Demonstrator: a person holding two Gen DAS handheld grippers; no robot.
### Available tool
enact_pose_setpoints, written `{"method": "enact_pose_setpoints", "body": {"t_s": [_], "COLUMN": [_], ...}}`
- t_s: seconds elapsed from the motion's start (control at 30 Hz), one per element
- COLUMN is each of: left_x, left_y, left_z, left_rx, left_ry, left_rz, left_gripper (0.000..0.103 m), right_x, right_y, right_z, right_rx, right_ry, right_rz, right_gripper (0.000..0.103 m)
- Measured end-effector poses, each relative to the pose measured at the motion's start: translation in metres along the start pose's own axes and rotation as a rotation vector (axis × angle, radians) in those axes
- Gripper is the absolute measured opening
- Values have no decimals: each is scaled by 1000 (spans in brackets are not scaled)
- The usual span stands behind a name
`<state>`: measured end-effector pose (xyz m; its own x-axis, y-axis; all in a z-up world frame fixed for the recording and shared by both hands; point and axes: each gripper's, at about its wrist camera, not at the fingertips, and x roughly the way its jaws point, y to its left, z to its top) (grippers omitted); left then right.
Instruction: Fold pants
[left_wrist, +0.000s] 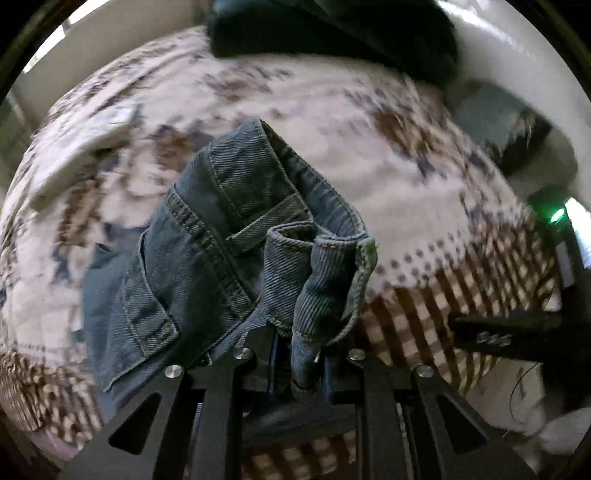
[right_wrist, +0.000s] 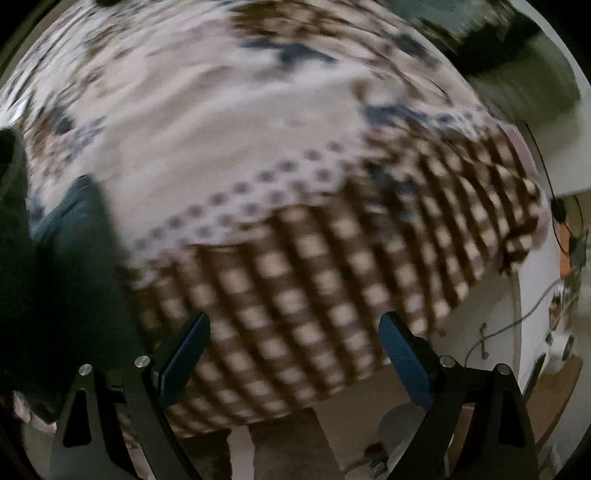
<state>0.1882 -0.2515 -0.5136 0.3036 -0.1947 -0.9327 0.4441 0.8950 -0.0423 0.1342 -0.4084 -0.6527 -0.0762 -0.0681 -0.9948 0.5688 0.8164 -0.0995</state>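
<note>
Your left gripper (left_wrist: 308, 363) was clamped on a bunched fold of the jeans (left_wrist: 207, 236), which trailed away to its left over the bedspread (left_wrist: 406, 177), while your right gripper (right_wrist: 293, 354) hung spread and empty, the jeans off to its left.

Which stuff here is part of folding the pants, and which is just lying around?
Part of the job:
- jeans
- left gripper, shut on their bunched edge
- right gripper, jaws open, holding nothing

Just lying around:
- patterned blanket underneath
- cables
</note>
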Motion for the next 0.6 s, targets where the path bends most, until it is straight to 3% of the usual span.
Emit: {"method": "enact_pose_setpoints", "body": {"t_s": [0.2,0.37,0.47,0.53,0.6], "left_x": [40,31,12,-10,-29], "left_y": [-26,-26,-13,0,9], "left_z": [-6,2,7,10,12], "left_rx": [55,18,-39,-80,-84], "left_ry": [68,114,137,110,70], "left_rz": [49,40,-26,-50,-51], "left_gripper": [15,26,51,103,103], "right_x": [35,51,44,37,28], "right_y": [-71,-106,-114,-119,-113], "right_z": [13,22,39,45,52], "right_rx": [54,80,118,119,90], "right_ry": [25,43,64,55,49], "right_rz": [-18,68,258,379,477], "right_gripper": [95,95,95,95,95]}}
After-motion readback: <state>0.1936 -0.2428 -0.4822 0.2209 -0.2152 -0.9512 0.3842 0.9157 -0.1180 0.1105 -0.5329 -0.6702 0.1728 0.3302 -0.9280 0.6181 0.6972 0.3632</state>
